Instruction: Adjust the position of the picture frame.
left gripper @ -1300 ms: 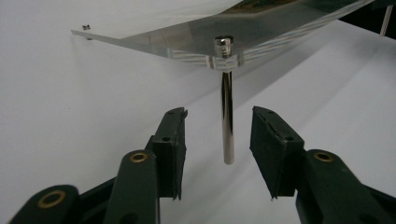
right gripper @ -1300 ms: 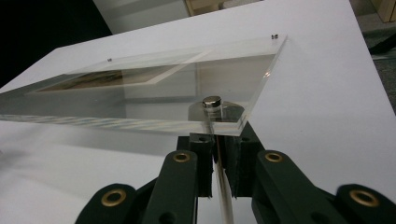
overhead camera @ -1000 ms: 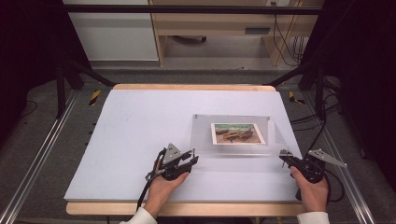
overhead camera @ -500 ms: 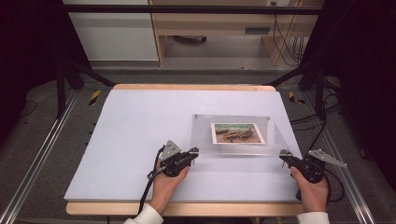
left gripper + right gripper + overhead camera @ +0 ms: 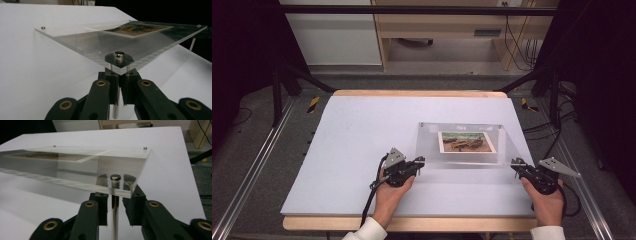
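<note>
Table (image 5: 362, 150), broad and white-topped with a pale wooden edge, lay before us, and on its right half stood the thing we were working on: a clear acrylic picture frame (image 5: 462, 131), a flat rectangular sandwich of two transparent sheets raised off the surface on short metal standoff posts at its corners. Pressed between the sheets was a small landscape-format print in browns and greens (image 5: 464, 141), sitting toward the far middle of the panel.

We judged the frame to be stiff and fairly heavy for its thickness, with smooth faces that would slip under a pinch and would scratch or chip at the corners if knocked. The sheet edges offered little purchase, so the posts beneath the two near corners seemed the soundest places to take hold.

Our left gripper (image 5: 418, 161) was at the near-left corner. In the left gripper view its black jaws stood almost together around the thin metal post (image 5: 117, 106) under the silver screw cap (image 5: 119, 53); we could not tell whether the pads were actually pressing the post.

Our right gripper (image 5: 515, 162) was at the near-right corner. In the right gripper view its jaws stood apart on either side of the post (image 5: 114, 217), with a gap showing on both sides, beneath its own screw cap (image 5: 115, 177).
</note>
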